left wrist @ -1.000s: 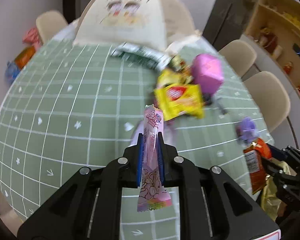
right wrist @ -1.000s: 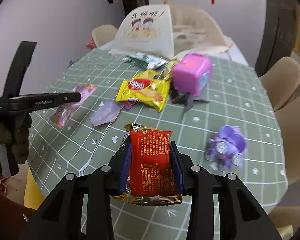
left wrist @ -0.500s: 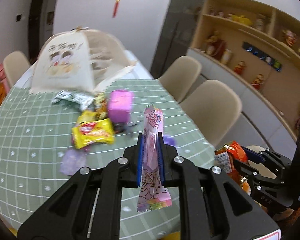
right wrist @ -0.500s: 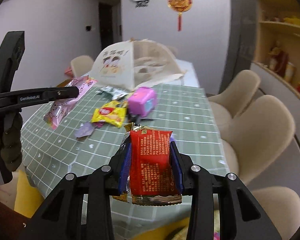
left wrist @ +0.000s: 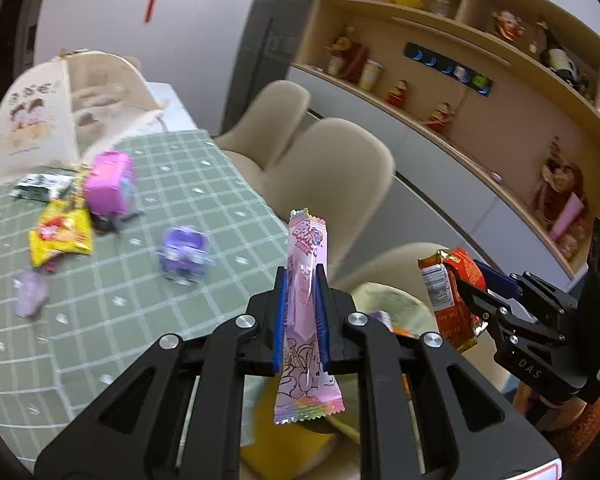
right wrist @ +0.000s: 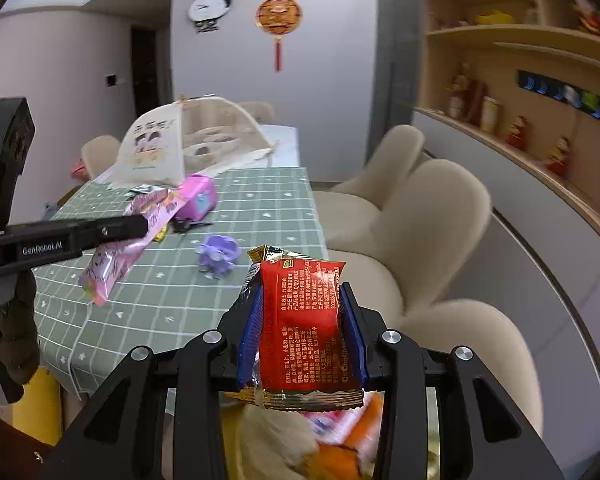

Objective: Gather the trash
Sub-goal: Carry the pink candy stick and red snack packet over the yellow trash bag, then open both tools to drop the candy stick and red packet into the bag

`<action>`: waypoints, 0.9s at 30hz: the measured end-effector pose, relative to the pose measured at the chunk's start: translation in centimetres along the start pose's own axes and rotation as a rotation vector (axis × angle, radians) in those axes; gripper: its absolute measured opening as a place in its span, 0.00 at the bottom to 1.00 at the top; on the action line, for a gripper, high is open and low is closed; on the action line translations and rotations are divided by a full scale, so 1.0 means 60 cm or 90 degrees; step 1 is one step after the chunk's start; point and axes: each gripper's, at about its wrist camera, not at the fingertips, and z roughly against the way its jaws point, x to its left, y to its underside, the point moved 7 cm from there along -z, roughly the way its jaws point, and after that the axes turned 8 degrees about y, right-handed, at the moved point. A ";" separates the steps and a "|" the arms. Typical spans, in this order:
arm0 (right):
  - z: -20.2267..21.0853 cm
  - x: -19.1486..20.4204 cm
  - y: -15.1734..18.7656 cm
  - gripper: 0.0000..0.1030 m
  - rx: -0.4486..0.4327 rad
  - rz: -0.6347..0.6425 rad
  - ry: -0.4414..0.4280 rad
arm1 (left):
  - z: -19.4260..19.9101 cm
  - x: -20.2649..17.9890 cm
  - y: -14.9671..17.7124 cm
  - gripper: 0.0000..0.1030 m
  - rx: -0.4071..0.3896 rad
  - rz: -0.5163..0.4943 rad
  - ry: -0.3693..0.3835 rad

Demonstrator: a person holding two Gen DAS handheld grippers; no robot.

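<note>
Both views are evenly and softly lit, with no hard shadows. Motion blur smears the yellow packet (left wrist: 60, 236), the purple toy (left wrist: 182, 254) and the pink box (left wrist: 108, 188) near the table's (left wrist: 148, 304) far edge, while the gripper-held wrappers stay sharp. Fisheye distortion bends the shelves (right wrist: 520, 40) and walls, and the corners fall black. Foil on the red packet (right wrist: 308, 332) catches small glints.

Pale lilac-grey walls (right wrist: 80, 60) seen, lit evenly. Panda clock (right wrist: 209, 5) and red hanging ornament (right wrist: 278, 16) mounted on far wall. Dark doorway (right wrist: 144, 68) set at left. Wooden shelving (left wrist: 440, 60) with figurines fixed along right wall above grey cabinets (left wrist: 440, 184). Beige chairs (right wrist: 432, 216) ranged beside table covered by green grid cloth (right wrist: 260, 200). Mesh food cover (right wrist: 188, 140) placed at far end.
</note>
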 end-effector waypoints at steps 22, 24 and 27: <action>0.020 -0.158 0.098 0.35 0.049 -0.108 0.107 | -0.184 -0.155 0.107 0.12 0.133 -0.031 0.117; 0.016 -0.159 0.103 0.35 0.053 -0.110 0.108 | -0.193 -0.159 0.108 0.12 0.136 -0.030 0.123; 0.011 -0.161 0.110 0.35 0.059 -0.112 0.108 | -0.211 -0.167 0.114 0.19 0.146 -0.029 0.146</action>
